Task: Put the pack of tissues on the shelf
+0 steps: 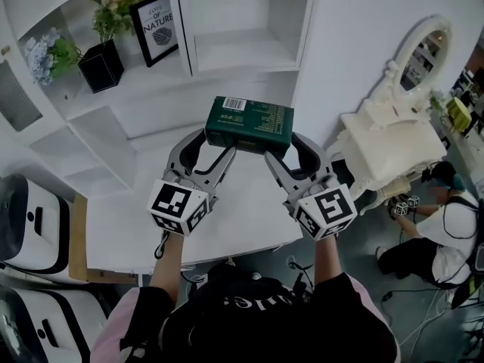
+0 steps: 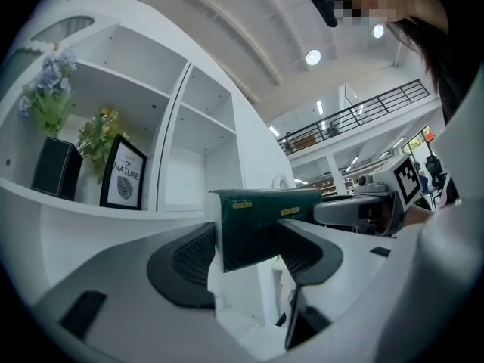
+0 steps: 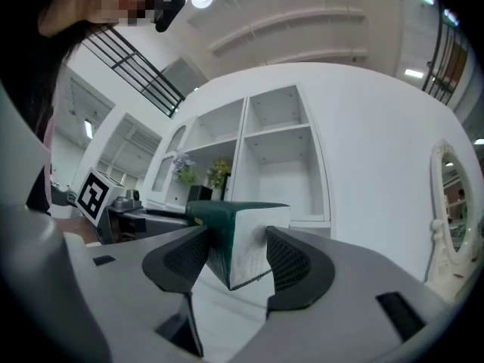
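Head view: a dark green, plastic-wrapped rectangular pack of tissues [image 1: 251,124] is held between both tools in front of the person, with a white barcode label at its far left corner. The left tongs [image 1: 218,147] grip its left end and the right tongs [image 1: 286,151] its right end. The pack seems to hang clear of the white surface [image 1: 242,210] below, though the steep angle makes that hard to judge. Just beyond stands a white open shelf unit [image 1: 151,100]. One of its ledges carries a black square plant pot [image 1: 100,66] and a black-framed leaf print [image 1: 155,27]. To the right is a white ornate dressing table with an oval mirror [image 1: 401,127], and a person crouches on the floor [image 1: 442,229] near it.

Left gripper view: the left tongs [image 2: 246,252] are clenched on the pack of tissues [image 2: 261,229], whose end sits between the two dark ribbed pads. The right tongs [image 2: 363,210] show at the pack's far end. The pot and print stand on the shelf at left.

Right gripper view: the right tongs [image 3: 238,259] are likewise clamped on the pack [image 3: 242,237], its pale end face toward the camera. The shelf unit's open compartments [image 3: 280,165] rise behind.
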Tool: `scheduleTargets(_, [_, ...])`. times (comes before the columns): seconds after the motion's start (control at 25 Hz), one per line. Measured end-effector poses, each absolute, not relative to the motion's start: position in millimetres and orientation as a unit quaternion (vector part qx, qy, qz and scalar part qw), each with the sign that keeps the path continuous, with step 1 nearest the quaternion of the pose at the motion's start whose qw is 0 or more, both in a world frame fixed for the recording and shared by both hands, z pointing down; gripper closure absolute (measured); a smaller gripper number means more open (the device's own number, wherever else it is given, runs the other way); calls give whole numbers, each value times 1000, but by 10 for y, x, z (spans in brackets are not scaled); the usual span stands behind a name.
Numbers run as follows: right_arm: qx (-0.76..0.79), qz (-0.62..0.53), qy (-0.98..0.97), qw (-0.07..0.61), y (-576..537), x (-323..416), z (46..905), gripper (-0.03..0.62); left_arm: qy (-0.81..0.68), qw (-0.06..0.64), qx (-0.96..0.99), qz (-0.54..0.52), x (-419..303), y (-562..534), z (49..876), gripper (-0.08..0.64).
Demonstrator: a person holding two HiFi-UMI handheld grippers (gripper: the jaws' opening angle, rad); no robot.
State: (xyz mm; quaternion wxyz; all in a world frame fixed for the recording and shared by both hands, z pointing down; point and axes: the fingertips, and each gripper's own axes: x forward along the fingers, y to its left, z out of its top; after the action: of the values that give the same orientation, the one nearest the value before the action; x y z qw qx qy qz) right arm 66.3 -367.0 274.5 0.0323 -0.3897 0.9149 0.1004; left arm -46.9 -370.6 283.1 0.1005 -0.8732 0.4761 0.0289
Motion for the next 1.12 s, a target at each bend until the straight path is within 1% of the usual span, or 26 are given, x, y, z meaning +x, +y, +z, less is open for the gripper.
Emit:
scheduleTargets(0.16, [-403,111,907,41,-3837,700,2574,330,458,132,-879,29,-438,-3895,2632,291])
scheduleTargets(0.56, [-418,134,897,53,-4398,692,1989,330,450,173,-875,45,-460,-4458,1958,301])
scheduleTargets(0.68, [-418,141,896,53,-4602,674,1823,330,455,166,-873,50,-473,-4670,1816,301])
scheduleTargets(0.88, [-423,153,893,32,-5010,624,1656,331,485,149,-861,36,-500,-5059,1681,301])
scheduleTargets(1.12, [-449,141,882,-9,-5447,616,1822,348,537,130,-833,-16,-434,-5393,1831,301])
